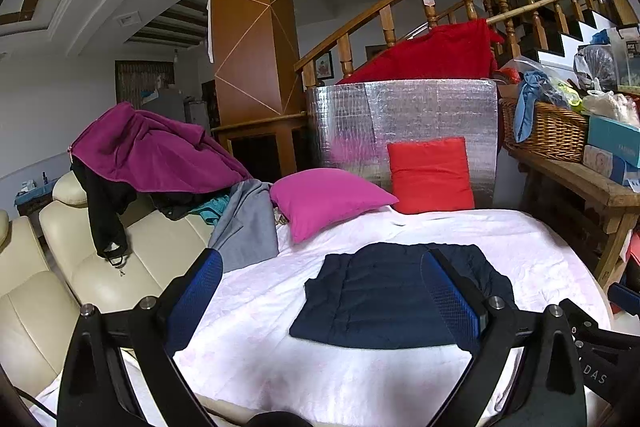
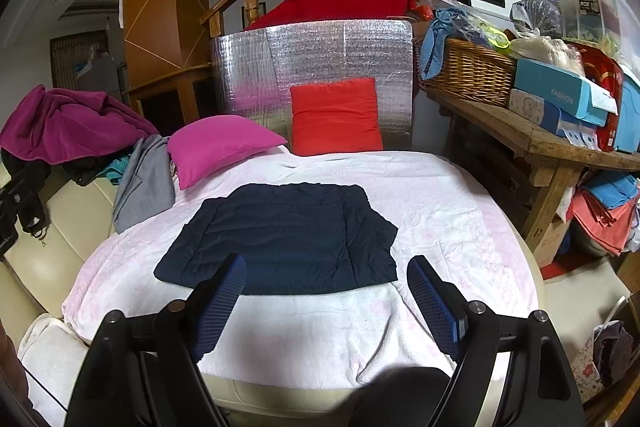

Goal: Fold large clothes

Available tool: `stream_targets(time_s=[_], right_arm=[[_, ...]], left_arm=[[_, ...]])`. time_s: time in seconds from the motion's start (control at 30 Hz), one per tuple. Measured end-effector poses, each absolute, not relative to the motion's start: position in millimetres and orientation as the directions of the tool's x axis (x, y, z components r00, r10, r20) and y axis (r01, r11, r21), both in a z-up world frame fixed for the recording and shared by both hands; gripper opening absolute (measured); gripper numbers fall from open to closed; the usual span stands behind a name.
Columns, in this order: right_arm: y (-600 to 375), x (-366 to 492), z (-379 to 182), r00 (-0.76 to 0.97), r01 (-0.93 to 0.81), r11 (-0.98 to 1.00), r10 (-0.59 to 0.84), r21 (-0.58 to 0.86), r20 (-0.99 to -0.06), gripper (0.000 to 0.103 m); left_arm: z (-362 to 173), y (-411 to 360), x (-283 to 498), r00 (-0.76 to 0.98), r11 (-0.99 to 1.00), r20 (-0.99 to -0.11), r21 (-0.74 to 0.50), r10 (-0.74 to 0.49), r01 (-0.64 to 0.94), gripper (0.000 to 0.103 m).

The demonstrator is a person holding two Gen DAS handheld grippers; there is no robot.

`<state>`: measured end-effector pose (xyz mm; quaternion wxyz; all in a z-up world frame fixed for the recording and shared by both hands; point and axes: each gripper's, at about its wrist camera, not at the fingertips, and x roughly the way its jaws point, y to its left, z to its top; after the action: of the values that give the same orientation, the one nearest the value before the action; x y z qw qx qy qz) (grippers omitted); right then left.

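Observation:
A dark navy quilted garment (image 1: 384, 299) (image 2: 288, 231) lies folded into a flat rectangle on a pale pink blanket (image 1: 280, 347) (image 2: 440, 227). My left gripper (image 1: 322, 257) hovers over the garment's near left side with its blue pads wide apart and nothing between them. In the right wrist view, my right gripper (image 2: 327, 261) sits just short of the garment's near edge. It is open too, holding nothing. Neither gripper touches the cloth.
A magenta pillow (image 2: 220, 147) and a red cushion (image 2: 336, 115) lean against a silver foil board (image 2: 320, 51) at the blanket's far end. Clothes are piled on a cream sofa (image 1: 80, 267) at the left. At the right stands a wooden bench (image 2: 560, 143) with a wicker basket (image 2: 468, 71) and boxes.

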<state>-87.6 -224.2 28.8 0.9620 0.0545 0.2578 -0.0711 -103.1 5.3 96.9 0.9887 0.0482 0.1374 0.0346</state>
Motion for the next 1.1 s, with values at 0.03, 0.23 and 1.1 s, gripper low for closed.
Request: stream_targets(time_s=[0.03,0.23,1.1], right_arm=[[-224.0,-87.7,28.8,0.857,0.165,0.984,-0.109,0.068,-0.504,0.085],[-221.4,-87.8,29.5,0.858,0.166,0.984,-0.113,0.061,-0.501,0.085],[-204.1,-81.9,36.0,0.861,0.155,0.988,-0.123,0.024,-0.494,0.085]], left_arm=[[96.8,6.0,-102.9,0.960,0.993,-0.268,0.105,0.081,-0.055,0.099],[96.2,8.2,-102.8,0.961,0.993,-0.266,0.104,0.078,-0.052,0.099],[93.6,20.0,-99.0,0.959,0.995,-0.272,0.075,0.077,-0.059,0.099]])
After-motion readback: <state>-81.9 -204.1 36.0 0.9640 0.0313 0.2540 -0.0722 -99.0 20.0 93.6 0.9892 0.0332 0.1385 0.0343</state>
